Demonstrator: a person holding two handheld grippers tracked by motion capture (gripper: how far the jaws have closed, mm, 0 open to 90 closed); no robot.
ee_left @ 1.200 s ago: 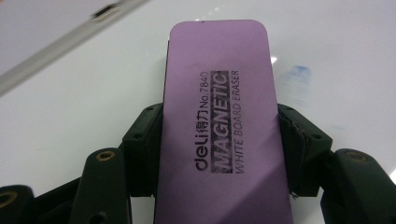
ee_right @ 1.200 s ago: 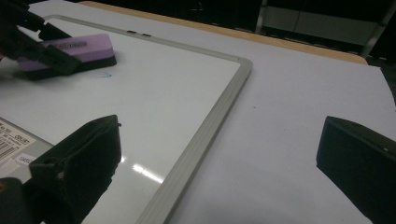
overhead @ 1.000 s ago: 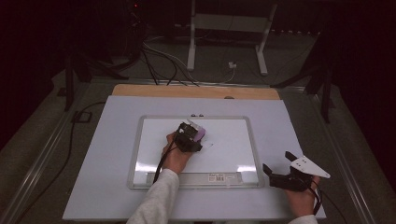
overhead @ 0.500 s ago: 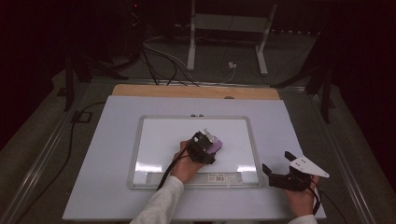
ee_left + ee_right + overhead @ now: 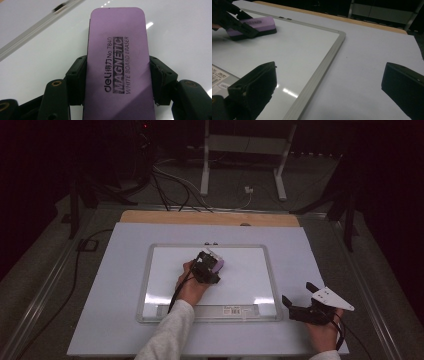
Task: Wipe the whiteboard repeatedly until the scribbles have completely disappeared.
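High view, left gripper (image 5: 212, 265) clamping purple eraser (image 5: 216, 263) on whiteboard (image 5: 250, 270), right gripper (image 5: 295, 306) wide, beside board.

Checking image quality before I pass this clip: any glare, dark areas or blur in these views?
High view: surroundings dark, two glare patches low on the whiteboard. Left gripper view: the purple eraser is sharp, its print readable, with small highlights on the board. Right gripper view: the near black jaws are soft, with a glare streak beside the frame.
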